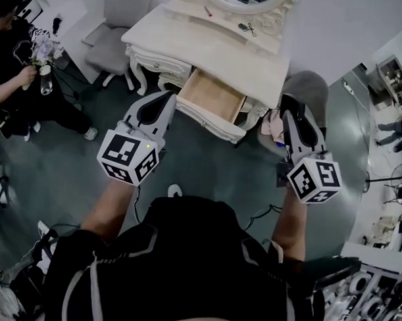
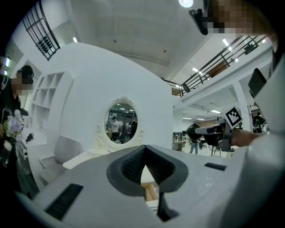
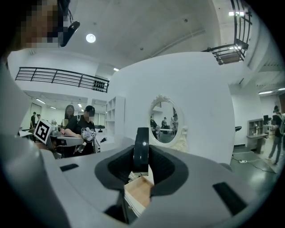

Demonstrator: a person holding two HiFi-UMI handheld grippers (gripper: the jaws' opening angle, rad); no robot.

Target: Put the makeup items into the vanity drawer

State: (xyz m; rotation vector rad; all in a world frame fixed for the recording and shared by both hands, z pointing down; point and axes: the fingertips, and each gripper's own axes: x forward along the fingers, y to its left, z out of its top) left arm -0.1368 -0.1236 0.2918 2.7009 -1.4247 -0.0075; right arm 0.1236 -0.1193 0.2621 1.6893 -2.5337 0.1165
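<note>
The white vanity stands ahead with its wooden drawer pulled open and its inside bare. My right gripper hovers to the right of the drawer. It is shut on a flat round black compact, which stands on edge between the pads. My left gripper hangs just left of the drawer front, shut with nothing in it; its tips meet. Through both pairs of jaws I see the drawer's wood below. A small dark tool and a thin red stick lie on the vanity top near the oval mirror.
A grey chair stands left of the vanity and a grey stool at its right. A person holding flowers sits at the far left. Cables run over the dark floor.
</note>
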